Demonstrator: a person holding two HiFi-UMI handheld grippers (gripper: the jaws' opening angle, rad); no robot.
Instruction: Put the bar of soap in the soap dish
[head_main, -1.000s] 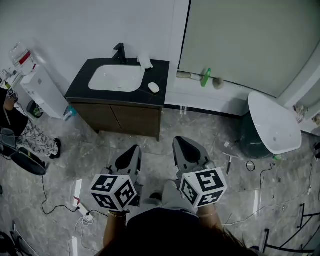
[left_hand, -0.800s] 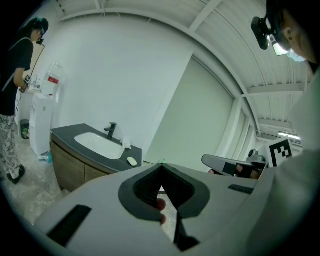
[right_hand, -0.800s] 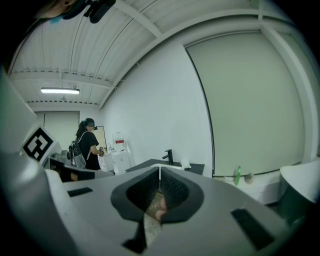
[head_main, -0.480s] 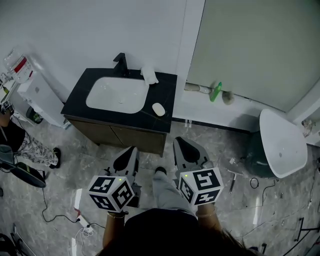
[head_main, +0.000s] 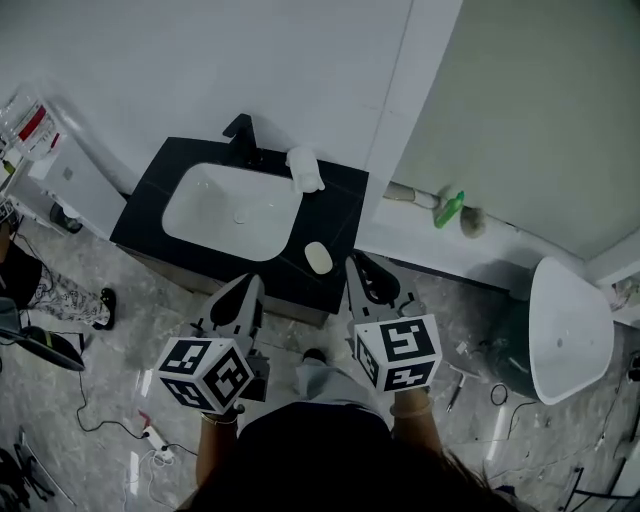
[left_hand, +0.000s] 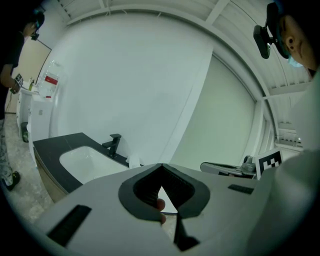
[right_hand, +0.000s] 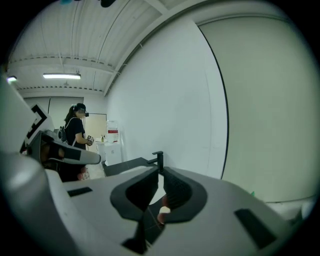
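Head view steeply down from overhead, gripper views low, facing forward, all sharing the faucet (head_main: 241, 130)

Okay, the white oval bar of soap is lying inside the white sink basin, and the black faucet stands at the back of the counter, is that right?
Not quite. The head view shows the white oval bar of soap lying on the black countertop, right of the white sink basin, not inside it. The black faucet does stand at the back of the counter.

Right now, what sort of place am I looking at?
Likely a bathroom: a white sink in a black vanity top, a black faucet behind it, a bar of soap beside it.
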